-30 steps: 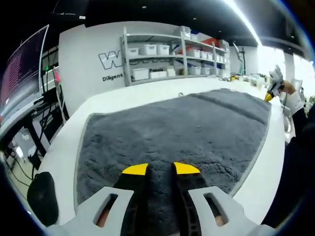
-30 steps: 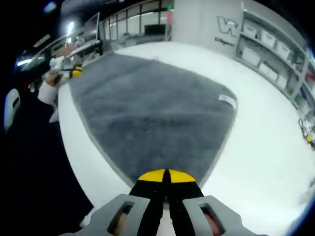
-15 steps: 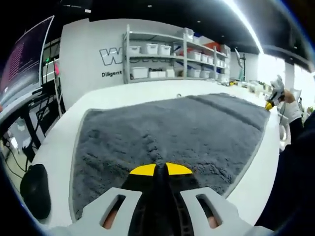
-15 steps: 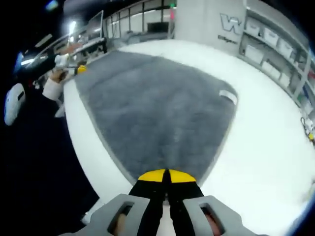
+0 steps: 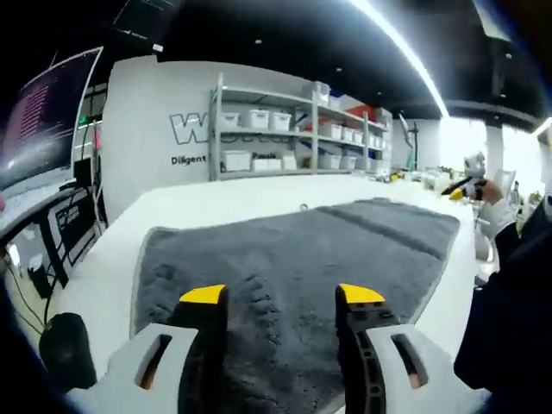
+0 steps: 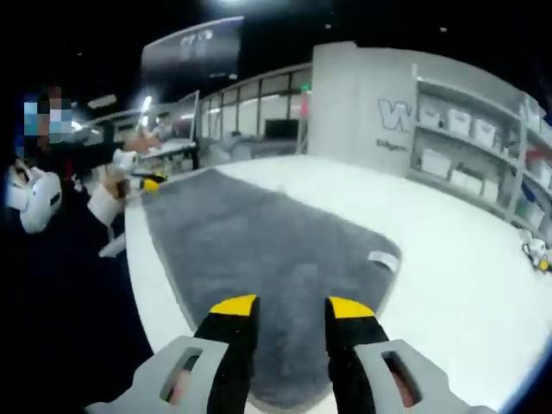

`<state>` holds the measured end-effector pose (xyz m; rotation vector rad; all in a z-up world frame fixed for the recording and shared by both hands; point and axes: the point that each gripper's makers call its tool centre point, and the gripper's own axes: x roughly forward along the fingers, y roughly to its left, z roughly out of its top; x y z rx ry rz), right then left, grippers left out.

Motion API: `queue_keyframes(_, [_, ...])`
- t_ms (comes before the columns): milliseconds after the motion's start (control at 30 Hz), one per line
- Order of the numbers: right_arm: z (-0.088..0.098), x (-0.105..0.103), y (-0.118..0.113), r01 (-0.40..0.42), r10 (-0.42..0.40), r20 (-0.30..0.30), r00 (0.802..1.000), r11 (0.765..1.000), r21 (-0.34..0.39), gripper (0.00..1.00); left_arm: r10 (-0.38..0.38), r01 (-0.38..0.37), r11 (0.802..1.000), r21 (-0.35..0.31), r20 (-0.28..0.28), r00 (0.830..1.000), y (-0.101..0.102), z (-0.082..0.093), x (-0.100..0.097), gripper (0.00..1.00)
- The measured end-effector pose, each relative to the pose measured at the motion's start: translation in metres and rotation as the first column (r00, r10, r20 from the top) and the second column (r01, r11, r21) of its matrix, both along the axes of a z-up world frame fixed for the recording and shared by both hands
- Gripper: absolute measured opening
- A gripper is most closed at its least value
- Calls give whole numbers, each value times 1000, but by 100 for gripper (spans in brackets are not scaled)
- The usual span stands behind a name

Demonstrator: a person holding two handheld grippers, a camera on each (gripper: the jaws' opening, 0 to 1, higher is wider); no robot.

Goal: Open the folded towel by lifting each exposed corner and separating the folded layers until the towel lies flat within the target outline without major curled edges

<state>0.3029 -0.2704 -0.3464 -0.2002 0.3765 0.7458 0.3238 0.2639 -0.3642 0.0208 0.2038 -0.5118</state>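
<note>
The grey towel (image 5: 293, 259) lies spread flat on the white table (image 5: 233, 194); in the right gripper view the towel (image 6: 259, 250) stretches away with a small white label (image 6: 383, 260) at its far edge. My left gripper (image 5: 283, 295) hangs open above the towel's near end, nothing between its yellow-tipped jaws. My right gripper (image 6: 291, 307) is open too, over the towel's near corner, holding nothing. Far off in the left gripper view the right gripper (image 5: 460, 187) appears in a hand; in the right gripper view the left gripper (image 6: 145, 182) shows at the towel's far end.
Shelves (image 5: 293, 129) with white bins stand against the back wall. A black mouse-like object (image 5: 67, 362) lies on the table's left edge near monitors (image 5: 43, 112). A person's dark sleeve (image 5: 509, 319) fills the right side. White table (image 6: 466, 276) spreads to the right of the towel.
Both grippers have opened, the left after shutting on the pile, and risen off the towel. The towel's near end and corner now lie released on the table.
</note>
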Motion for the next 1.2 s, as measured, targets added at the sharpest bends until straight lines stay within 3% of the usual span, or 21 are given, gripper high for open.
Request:
queue_keyframes(67, [3, 0, 4, -1, 1, -2, 1000, 1000, 14, 41, -19, 20, 999, -47, 15, 1000, -3, 10, -3, 66])
queue_keyframes(233, [9, 7, 11, 21, -22, 21, 1000, 999, 37, 70, 25, -23, 997, -72, 31, 999, 7, 25, -2, 88])
queue_keyframes(367, [20, 12, 11, 40, -44, 56, 997, 996, 75, 85, 51, -47, 995, -93, 50, 997, 11, 34, -1, 95])
queue_keyframes(433, [28, 14, 10, 60, -68, 87, 994, 994, 88, 98, 51, -47, 994, -97, 44, 998, 9, 36, -1, 97])
queue_keyframes(600, [43, 11, 9, 53, -71, 135, 988, 990, 132, 100, 85, -81, 994, -68, 56, 995, 10, 42, 1, 100])
queue_keyframes(833, [56, 8, 7, 39, -68, 189, 979, 987, 157, 100, 72, -68, 996, -54, 83, 994, -1, 52, -1, 100])
queue_keyframes(1033, [57, 8, 8, 33, -58, 208, 976, 992, 122, 100, 63, -63, 998, -8, 72, 995, -5, 49, -2, 100])
queue_keyframes(1200, [56, 3, 11, 20, -42, 206, 978, 994, 108, 100, 68, -67, 998, -19, 84, 994, -1, 53, -5, 100])
